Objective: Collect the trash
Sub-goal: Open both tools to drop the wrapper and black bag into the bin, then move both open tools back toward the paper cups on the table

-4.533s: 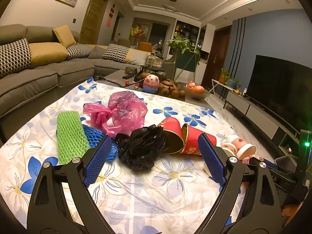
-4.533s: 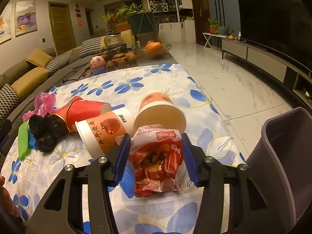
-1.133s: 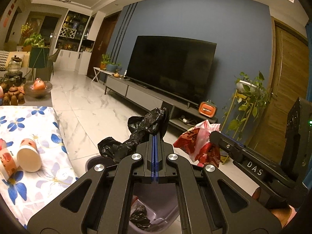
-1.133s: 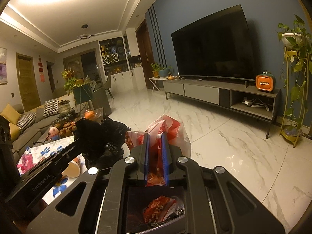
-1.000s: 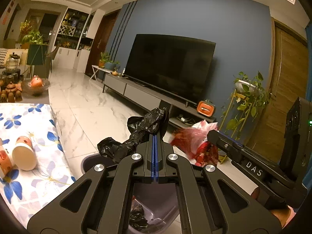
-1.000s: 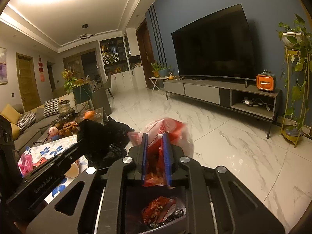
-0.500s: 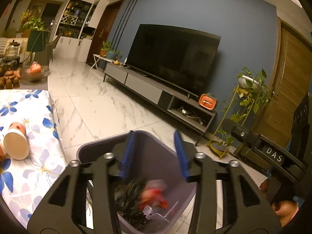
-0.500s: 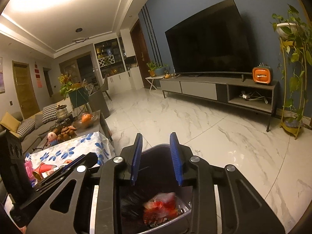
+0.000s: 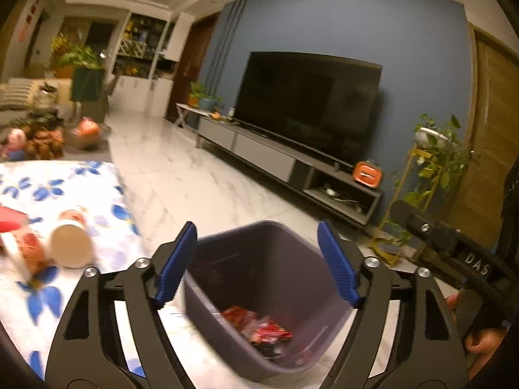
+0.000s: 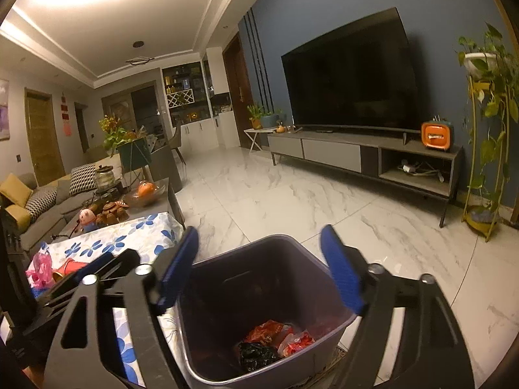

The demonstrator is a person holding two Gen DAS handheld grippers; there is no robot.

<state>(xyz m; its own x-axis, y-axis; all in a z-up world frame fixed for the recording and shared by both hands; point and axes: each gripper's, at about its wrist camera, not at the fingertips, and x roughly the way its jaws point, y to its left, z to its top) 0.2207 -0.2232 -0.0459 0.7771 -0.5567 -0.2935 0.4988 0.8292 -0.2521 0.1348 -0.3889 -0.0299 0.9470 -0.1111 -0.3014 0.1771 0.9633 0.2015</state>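
Both grippers hang above a grey-purple trash bin (image 9: 259,259) (image 10: 259,275) on the floor beside the table. My left gripper (image 9: 258,261) is open and holds nothing. My right gripper (image 10: 259,269) is open too, with nothing between its fingers. At the bin's bottom lie a red snack wrapper (image 10: 271,330) (image 9: 256,324) and a crumpled black bag (image 10: 256,356). On the flowered tablecloth (image 9: 97,194) paper cups (image 9: 69,246) lie on their sides. A pink bag (image 10: 40,269) and a red cup (image 10: 69,265) show in the right wrist view.
A marble floor (image 10: 308,201) stretches toward a TV (image 10: 350,74) on a low cabinet (image 10: 356,159). A plant stand (image 10: 486,162) is at the far right. A sofa (image 10: 32,201) and a tea table (image 10: 129,201) lie beyond the cloth. A hand (image 9: 483,340) holds the right gripper's handle.
Both grippers opened over the bin: the black bag fell from the left, the red wrapper from the right. Both now lie inside, and the fingers have spread wider.
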